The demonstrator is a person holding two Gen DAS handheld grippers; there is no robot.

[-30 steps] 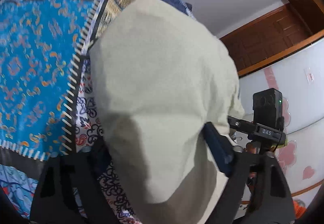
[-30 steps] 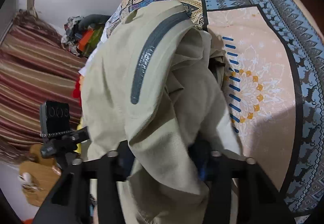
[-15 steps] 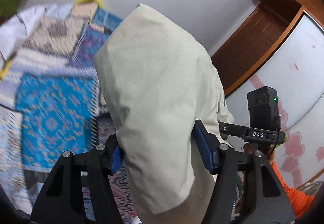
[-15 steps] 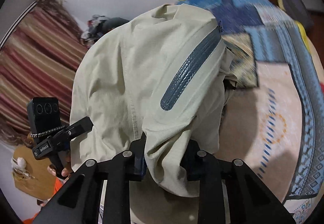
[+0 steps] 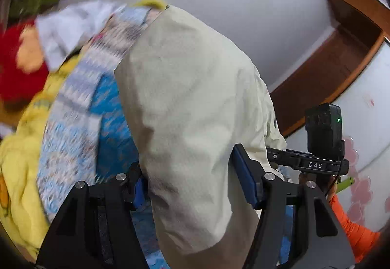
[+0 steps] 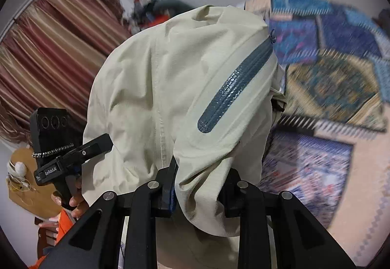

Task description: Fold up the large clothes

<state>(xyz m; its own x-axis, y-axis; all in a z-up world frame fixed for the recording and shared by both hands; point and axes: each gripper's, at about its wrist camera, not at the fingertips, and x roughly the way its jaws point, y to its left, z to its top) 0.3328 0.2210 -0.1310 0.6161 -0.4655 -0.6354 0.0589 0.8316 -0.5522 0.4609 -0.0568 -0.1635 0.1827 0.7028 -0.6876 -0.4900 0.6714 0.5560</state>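
A pale cream jacket (image 5: 190, 108) with a grey-blue zipper strip (image 6: 234, 88) hangs in the air between both grippers. My left gripper (image 5: 192, 183) is shut on one bunch of its fabric, which drapes over and hides the gap between the blue pads. My right gripper (image 6: 199, 186) is shut on another bunch of the jacket (image 6: 151, 88) below the zipper. The jacket fills the middle of both views, lifted above the patterned bed cover (image 6: 329, 88). The right gripper body (image 5: 321, 147) shows in the left wrist view, the left one (image 6: 58, 147) in the right wrist view.
The blue patterned bed cover (image 5: 80, 127) lies below. A yellow blanket (image 5: 22, 171) and a red cloth (image 5: 17, 74) sit at the bed's left. Striped curtains (image 6: 48, 54), a clothes pile (image 6: 156, 11), a wooden door frame (image 5: 341, 50) and white walls surround the bed.
Both grippers have risen and tilted up with the jacket. The bed has dropped lower in both views and more wall shows. The grips are unchanged.
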